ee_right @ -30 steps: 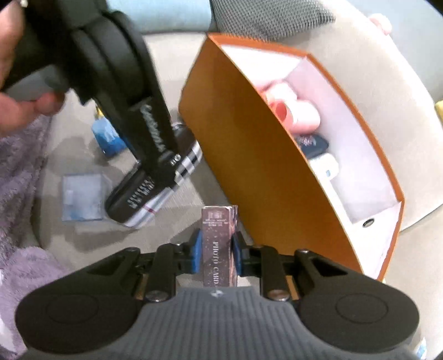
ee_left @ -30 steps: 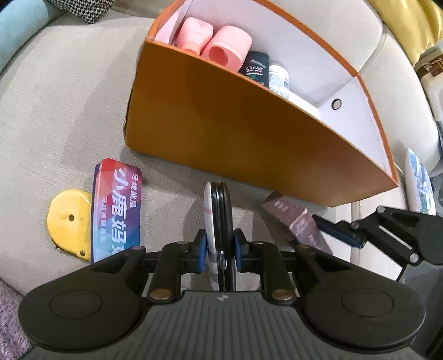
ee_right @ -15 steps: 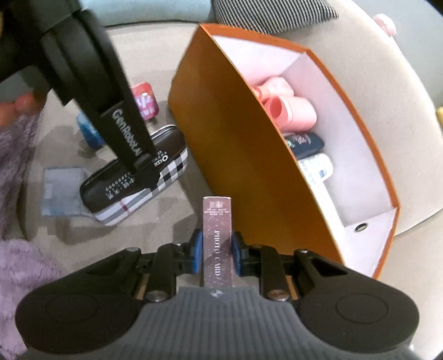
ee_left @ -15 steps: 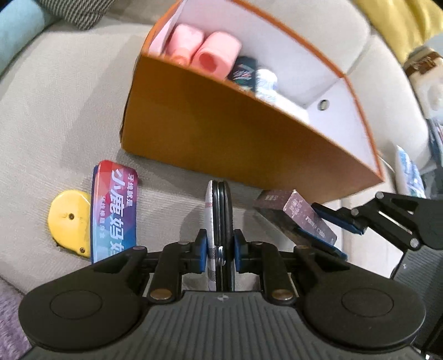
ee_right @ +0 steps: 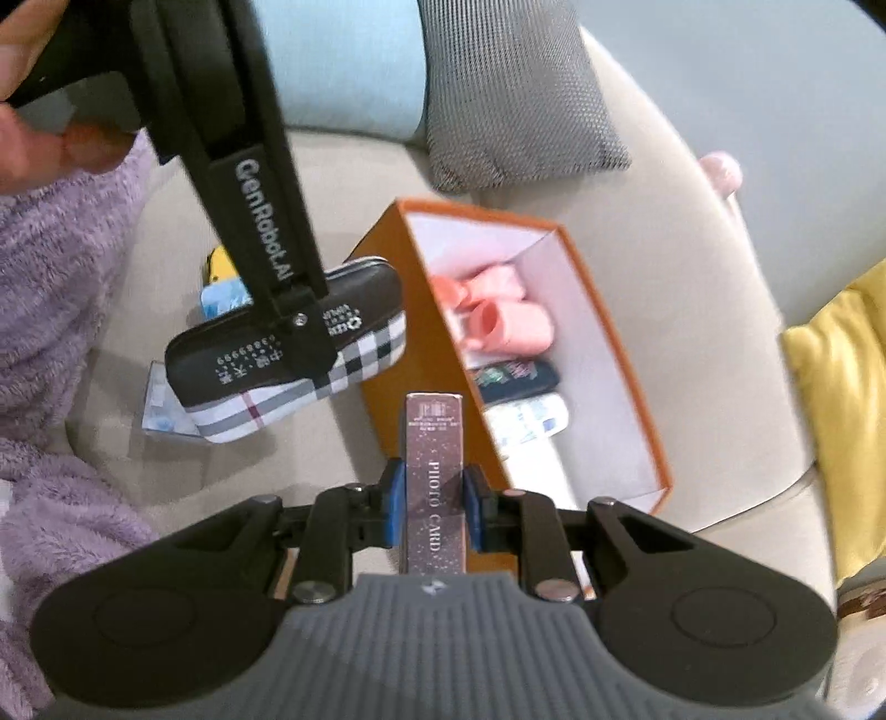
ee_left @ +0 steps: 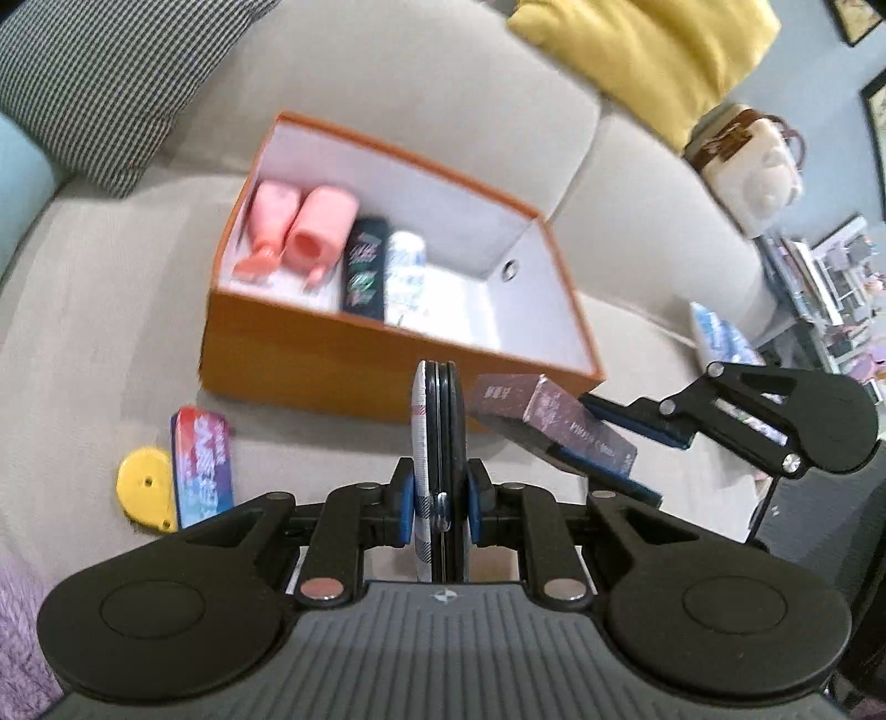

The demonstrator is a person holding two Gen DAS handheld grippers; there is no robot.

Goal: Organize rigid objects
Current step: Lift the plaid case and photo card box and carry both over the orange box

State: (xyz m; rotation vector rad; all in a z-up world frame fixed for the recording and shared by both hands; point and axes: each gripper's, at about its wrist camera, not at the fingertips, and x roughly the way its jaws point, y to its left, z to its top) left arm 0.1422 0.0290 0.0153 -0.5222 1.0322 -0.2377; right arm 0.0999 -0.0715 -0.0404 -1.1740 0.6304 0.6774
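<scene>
We see a beige sofa (ee_left: 387, 72) under everything, a houndstooth cushion (ee_left: 111, 83) against its backrest beside a light blue bolster (ee_right: 343, 61), a yellow cushion (ee_left: 653, 50) further along, and a purple fleece blanket (ee_right: 55, 266) at the seat's edge.

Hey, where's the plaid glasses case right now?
The plaid glasses case is clamped in the left gripper, off the sofa, just left of the orange box in the right wrist view.
</scene>
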